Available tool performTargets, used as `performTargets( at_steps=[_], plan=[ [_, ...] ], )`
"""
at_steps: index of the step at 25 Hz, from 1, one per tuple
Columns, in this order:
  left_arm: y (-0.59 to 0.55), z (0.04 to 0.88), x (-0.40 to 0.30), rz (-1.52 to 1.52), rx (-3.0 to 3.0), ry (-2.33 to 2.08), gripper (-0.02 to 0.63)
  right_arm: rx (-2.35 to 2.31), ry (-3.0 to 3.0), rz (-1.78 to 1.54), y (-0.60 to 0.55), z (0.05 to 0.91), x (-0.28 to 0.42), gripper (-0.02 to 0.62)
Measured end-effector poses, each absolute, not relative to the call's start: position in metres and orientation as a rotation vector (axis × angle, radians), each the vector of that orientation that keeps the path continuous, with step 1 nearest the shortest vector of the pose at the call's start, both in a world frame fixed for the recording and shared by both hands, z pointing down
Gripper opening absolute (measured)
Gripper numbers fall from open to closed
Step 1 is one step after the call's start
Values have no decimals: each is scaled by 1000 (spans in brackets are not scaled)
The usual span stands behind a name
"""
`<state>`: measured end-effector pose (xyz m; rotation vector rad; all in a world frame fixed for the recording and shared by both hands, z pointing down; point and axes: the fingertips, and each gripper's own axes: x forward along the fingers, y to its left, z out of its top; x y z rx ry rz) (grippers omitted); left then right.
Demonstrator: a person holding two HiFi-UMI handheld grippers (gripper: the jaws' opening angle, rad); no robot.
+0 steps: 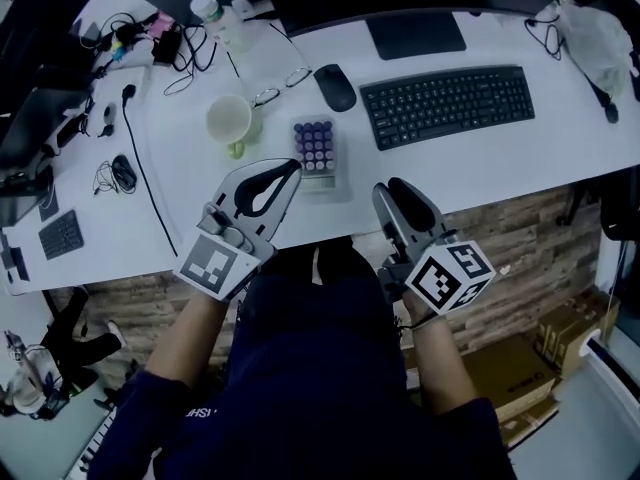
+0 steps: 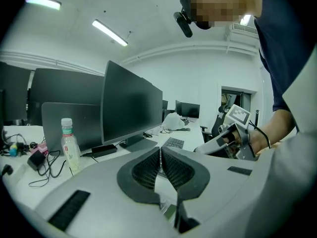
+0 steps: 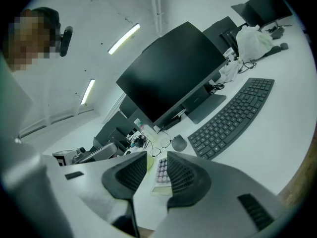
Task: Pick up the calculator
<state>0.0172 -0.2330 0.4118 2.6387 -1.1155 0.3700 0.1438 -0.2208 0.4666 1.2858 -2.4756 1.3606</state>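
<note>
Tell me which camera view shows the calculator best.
The head view: the calculator lies whole on the desk, near the mug. The right gripper view shows a strip of it through the gap of its open jaws. The left gripper view does not show it clearly.

Keyboard [image 1: 447,103], mouse [image 1: 335,87], green mug [image 1: 230,121], water bottle [image 1: 212,15]

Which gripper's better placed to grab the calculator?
Right. The right gripper has open jaws with the calculator showing between them; the left gripper has its jaws together.
</note>
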Motion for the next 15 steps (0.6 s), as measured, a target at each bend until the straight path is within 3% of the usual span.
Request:
performTargets(
  at_steps=[15],
  plan=[
    [-257,478,5,391,2583,-950,34,1396,-2294,1526,-226,535,124,132]
  ],
)
